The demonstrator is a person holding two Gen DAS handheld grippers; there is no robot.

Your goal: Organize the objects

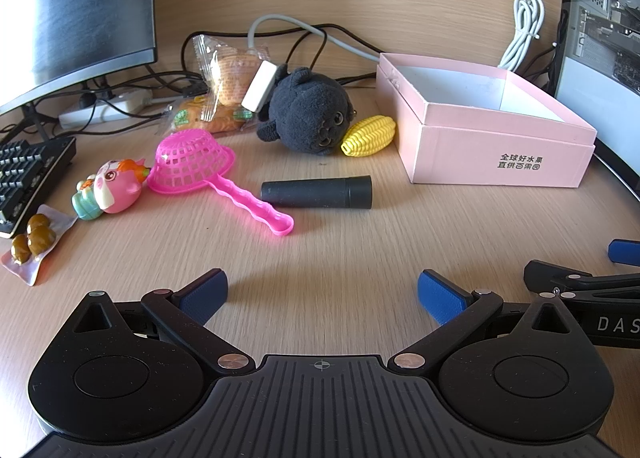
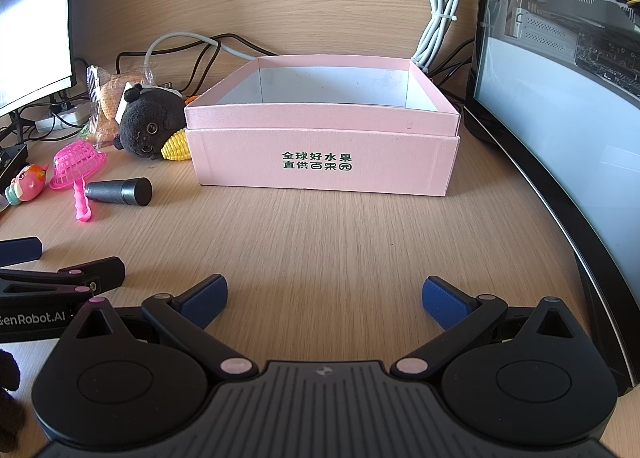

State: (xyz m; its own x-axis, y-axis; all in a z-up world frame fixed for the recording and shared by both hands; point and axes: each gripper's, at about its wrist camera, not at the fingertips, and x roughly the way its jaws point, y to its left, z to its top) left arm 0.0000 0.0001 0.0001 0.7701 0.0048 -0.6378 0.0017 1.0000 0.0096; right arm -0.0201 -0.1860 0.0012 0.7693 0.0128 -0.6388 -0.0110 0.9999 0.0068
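Note:
An open pink box (image 1: 496,146) (image 2: 324,166) stands on the wooden desk; what shows of its inside is bare. Left of it lie a yellow toy corn (image 1: 369,136) (image 2: 176,146), a black plush cat (image 1: 306,114) (image 2: 148,126), a black cylinder (image 1: 317,192) (image 2: 119,191), a pink toy strainer (image 1: 192,162) (image 2: 78,164) and a pink pig toy (image 1: 110,188) (image 2: 26,182). My left gripper (image 1: 322,292) is open and empty, well short of the cylinder. My right gripper (image 2: 324,298) is open and empty, facing the box from a distance.
Packaged snacks (image 1: 224,90) and a white adapter (image 1: 259,87) lie behind the plush. A packet of brown olives (image 1: 34,240) and a keyboard (image 1: 28,174) are at the left. A monitor (image 1: 72,10), cables, and a computer case (image 2: 560,78) at the right border the desk.

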